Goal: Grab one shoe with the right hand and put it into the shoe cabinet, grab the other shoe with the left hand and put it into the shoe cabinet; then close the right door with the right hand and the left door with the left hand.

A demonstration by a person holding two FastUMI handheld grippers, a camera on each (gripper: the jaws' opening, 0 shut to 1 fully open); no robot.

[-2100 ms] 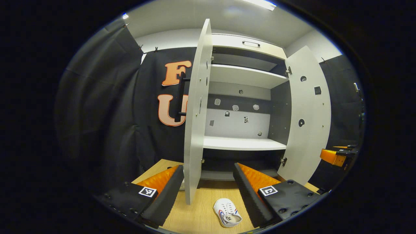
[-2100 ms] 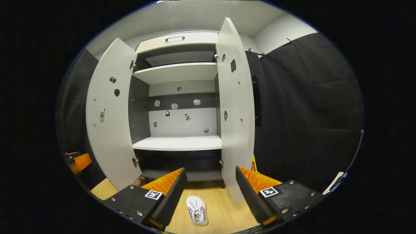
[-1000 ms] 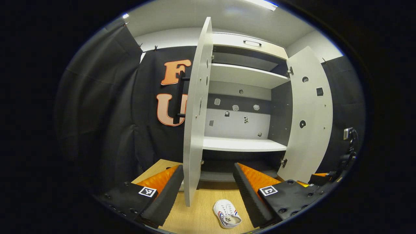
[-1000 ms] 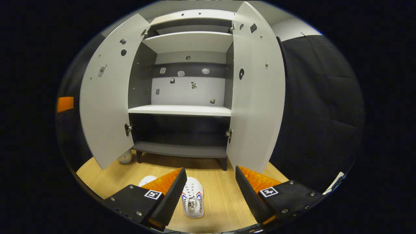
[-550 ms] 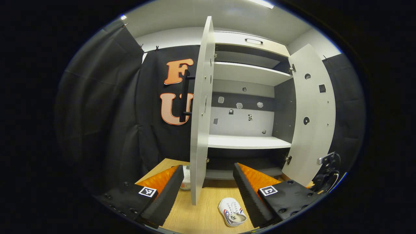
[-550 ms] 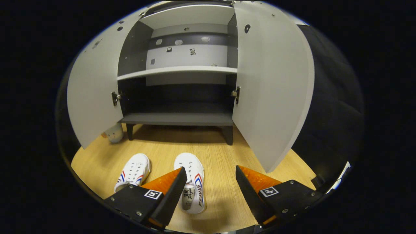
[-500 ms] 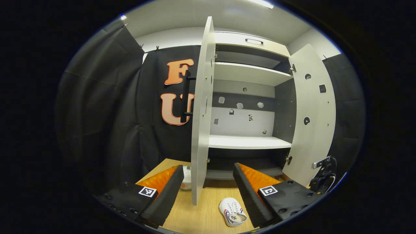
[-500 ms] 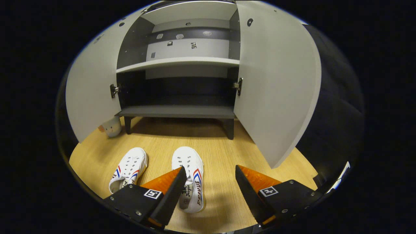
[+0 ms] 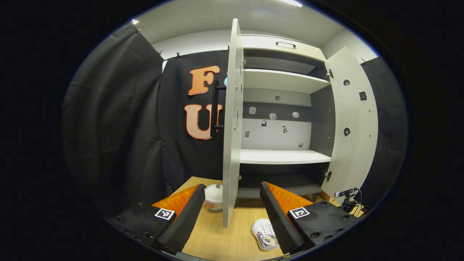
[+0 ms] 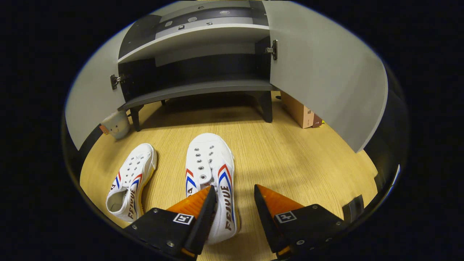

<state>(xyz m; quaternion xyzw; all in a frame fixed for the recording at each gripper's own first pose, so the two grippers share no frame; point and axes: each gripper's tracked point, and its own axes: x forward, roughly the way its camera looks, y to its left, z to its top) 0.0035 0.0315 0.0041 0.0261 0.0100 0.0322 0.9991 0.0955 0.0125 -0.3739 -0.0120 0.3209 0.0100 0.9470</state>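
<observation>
Two white canvas shoes with red and blue stripes (image 10: 210,174) (image 10: 130,181) lie below our right gripper (image 10: 233,203), jaws wide around one. Our left gripper (image 9: 228,204) waits wide. Nothing sits inside the grey shoe cabinet (image 10: 195,87); doors open.

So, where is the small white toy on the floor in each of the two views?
Left gripper view: the small white toy stands low, left of centre, just left of the left door.
Right gripper view: it sits at the left, beside the cabinet's front left leg, below the left door.
Shared landmark: the left door.
</observation>
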